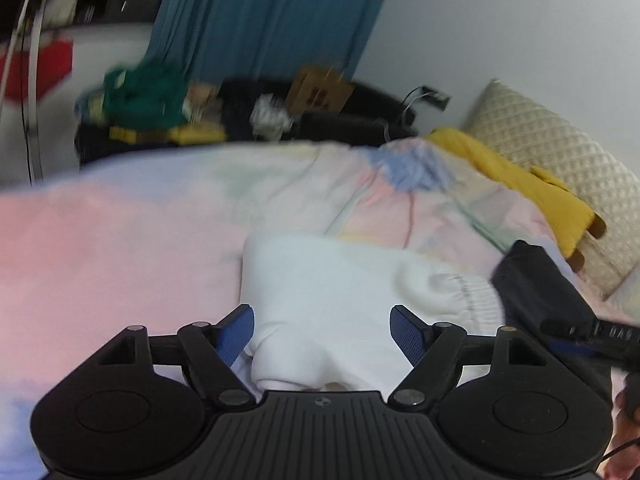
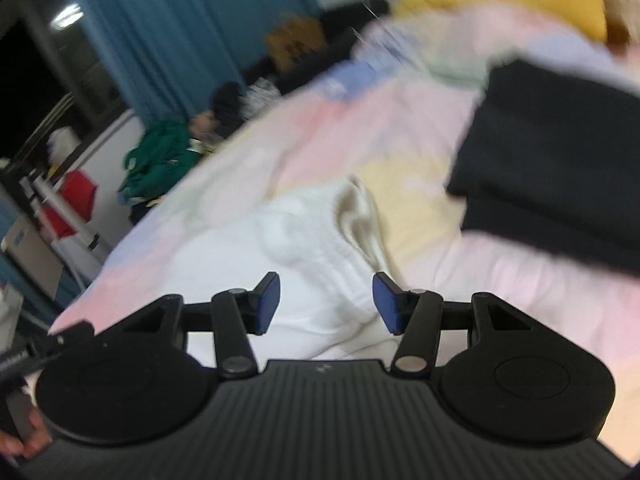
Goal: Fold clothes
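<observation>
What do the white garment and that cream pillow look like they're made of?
White garment: soft matte knit, probably cotton fleece, going by its thick rounded folds and gathered ribbed band. Cream pillow: quilted fabric, showing a raised diamond pattern; the fibre can't be told.

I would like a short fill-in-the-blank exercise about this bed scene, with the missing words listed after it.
1. The folded white garment lies on a pastel bedspread that is mostly ____ in colour.
2. The blue pads of the left gripper stand ____, pressing on nothing.
3. Beside the white garment lies a folded ____ garment.
4. The mustard-yellow cloth rests beside a quilted cream ____.

Missing words: pink; open; black; pillow
</observation>
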A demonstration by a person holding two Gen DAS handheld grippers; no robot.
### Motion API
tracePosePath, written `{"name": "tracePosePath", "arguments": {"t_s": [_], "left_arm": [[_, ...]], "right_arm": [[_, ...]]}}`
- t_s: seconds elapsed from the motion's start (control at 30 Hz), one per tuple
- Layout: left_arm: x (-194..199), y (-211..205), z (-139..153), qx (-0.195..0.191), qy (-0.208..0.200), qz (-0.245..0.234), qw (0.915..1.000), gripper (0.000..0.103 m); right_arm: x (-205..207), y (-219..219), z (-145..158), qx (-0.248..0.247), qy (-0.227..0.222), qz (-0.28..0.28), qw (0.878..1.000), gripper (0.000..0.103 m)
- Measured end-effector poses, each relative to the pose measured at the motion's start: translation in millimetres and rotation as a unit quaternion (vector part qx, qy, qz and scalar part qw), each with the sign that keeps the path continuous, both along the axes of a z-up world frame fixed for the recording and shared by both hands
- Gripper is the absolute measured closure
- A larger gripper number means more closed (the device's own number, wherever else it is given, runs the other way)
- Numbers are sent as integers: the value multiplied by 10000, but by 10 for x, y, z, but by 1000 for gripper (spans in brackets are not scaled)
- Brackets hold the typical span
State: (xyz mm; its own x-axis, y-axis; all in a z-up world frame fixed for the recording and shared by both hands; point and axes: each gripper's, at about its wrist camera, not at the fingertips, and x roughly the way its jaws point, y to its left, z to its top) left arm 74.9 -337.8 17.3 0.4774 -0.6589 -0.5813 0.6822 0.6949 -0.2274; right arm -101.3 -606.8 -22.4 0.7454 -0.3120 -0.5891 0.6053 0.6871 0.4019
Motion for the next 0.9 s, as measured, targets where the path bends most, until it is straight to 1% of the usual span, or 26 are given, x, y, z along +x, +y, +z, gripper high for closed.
{"name": "tracePosePath", "arguments": {"t_s": [0.03, 0.07, 0.1, 0.13, 0.17, 0.2, 0.23, 0.27, 0.37, 0.5, 0.57, 0.7, 0.9], "left_arm": [[-119, 59, 121, 13, -141, -40, 9999, 23], [-239, 117, 233, 8, -258, -80, 9996, 20], [-360, 170, 342, -7, -377, -118, 9992, 14], [-484, 233, 446, -31, -504, -151, 9986, 14], [-613, 314, 543, -51, -644, -146, 9978, 13], [-747, 404, 637, -55, -789, -106, 9968, 7], [-882, 495, 731, -58, -935, -66, 9956, 1], [-1009, 589, 809, -70, -1064, -38, 9943, 0], [-1363, 887, 989, -117, -1376, 14, 9904, 0], [-1735, 1269, 1068, -127, -1549, 151, 9877, 0], [-1890, 1442, 1053, -155, -1571, 224, 9872, 0], [-2130, 1722, 969, -169, -1661, 371, 9853, 0], [-2152, 1945, 745, -270, -1516, 542, 9866, 0]], "right_arm": [[-79, 121, 144, -187, -62, 80, 9998, 48], [-144, 230, 267, -316, -121, 154, 9993, 46], [-211, 339, 389, -444, -180, 227, 9986, 41], [-307, 430, 494, -540, -245, 285, 9978, 37], [-380, 544, 584, -639, -320, 324, 9969, 28], [-448, 656, 680, -753, -398, 363, 9957, 17], [-510, 783, 776, -899, -443, 411, 9941, 15], [-571, 909, 871, -1044, -485, 459, 9923, 9], [-693, 1233, 1060, -1343, -466, 630, 9878, 8], [-875, 1647, 1150, -1705, -573, 638, 9816, 8], [-951, 1827, 1150, -1834, -647, 629, 9789, 8], [-1013, 2132, 1050, -2092, -662, 656, 9734, 8], [-1002, 2456, 884, -2347, -679, 685, 9673, 8]]}}
